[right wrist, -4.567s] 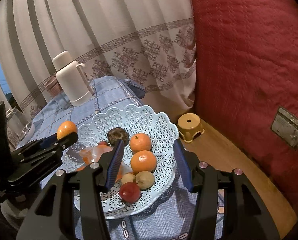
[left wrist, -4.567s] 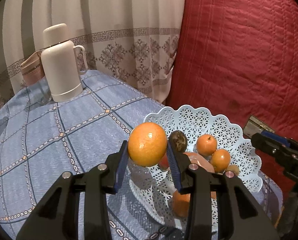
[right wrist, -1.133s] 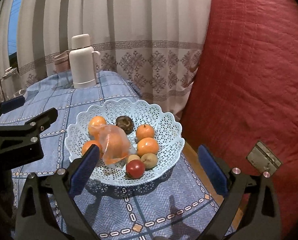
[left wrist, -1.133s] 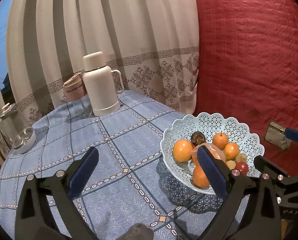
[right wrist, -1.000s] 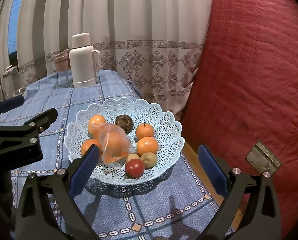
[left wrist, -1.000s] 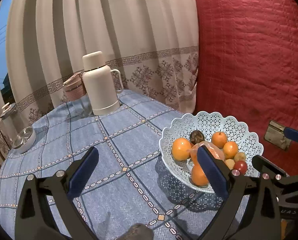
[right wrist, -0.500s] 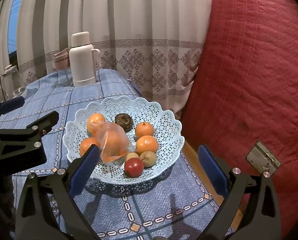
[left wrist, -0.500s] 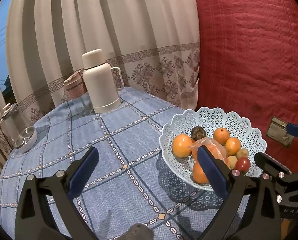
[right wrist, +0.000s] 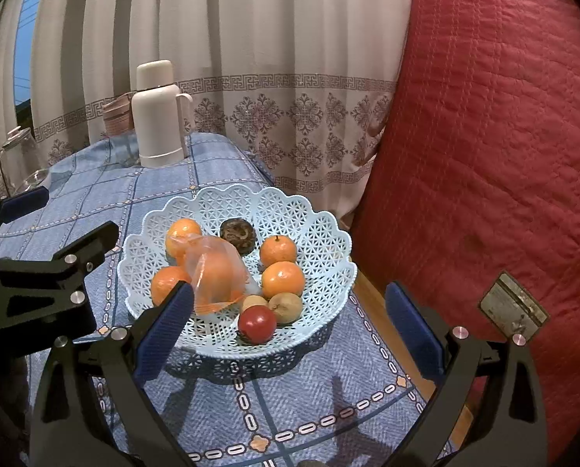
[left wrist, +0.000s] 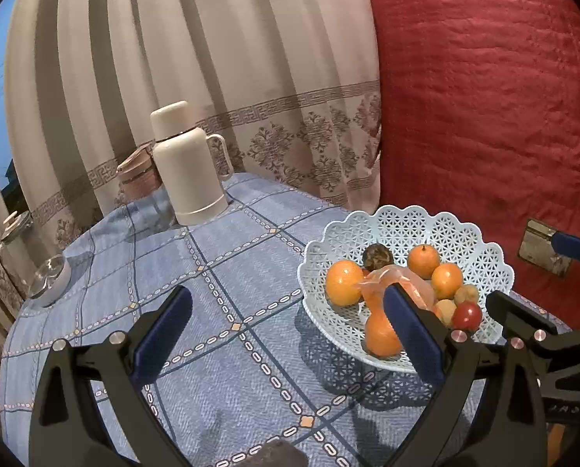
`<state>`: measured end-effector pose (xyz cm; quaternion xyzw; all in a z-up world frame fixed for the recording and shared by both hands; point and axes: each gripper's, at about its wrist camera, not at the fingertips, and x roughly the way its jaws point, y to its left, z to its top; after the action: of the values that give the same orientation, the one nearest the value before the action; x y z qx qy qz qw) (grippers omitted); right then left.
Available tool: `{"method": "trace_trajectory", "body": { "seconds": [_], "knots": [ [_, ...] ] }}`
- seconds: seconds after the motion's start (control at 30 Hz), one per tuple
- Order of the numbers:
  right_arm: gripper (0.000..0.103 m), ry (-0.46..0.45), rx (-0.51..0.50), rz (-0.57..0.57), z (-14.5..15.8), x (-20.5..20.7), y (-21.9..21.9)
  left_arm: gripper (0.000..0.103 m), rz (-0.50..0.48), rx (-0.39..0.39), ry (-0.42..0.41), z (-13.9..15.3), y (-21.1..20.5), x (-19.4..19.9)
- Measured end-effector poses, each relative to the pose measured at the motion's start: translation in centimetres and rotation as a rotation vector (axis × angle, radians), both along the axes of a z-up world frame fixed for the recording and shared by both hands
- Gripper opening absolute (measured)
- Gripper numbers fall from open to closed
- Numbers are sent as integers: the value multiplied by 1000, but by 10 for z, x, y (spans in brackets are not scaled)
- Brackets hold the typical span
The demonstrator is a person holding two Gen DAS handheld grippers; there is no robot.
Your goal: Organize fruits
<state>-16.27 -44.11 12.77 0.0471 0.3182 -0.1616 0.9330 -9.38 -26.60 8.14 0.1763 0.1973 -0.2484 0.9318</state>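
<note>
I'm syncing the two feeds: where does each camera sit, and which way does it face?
Left wrist: behind the open left tongs, facing the table and thermos; right tongs at right edge.
Right wrist: behind the open right tongs, facing the fruit basket; left tongs at left edge.
Shared: basket, thermos, curtain.

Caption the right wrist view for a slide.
Open right gripper faces a lattice fruit basket holding oranges, a red fruit.

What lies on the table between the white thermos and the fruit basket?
Only bare blue checked tablecloth lies between the white thermos and the fruit basket; the left wrist view shows the stretch best.
</note>
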Motion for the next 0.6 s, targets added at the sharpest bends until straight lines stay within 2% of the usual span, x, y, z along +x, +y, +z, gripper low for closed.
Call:
{"method": "trace_trajectory", "body": {
  "seconds": [0.6],
  "knots": [
    [100, 3, 1, 1, -2, 0, 1, 98, -18, 5, -2, -2, 0, -3]
  ]
}}
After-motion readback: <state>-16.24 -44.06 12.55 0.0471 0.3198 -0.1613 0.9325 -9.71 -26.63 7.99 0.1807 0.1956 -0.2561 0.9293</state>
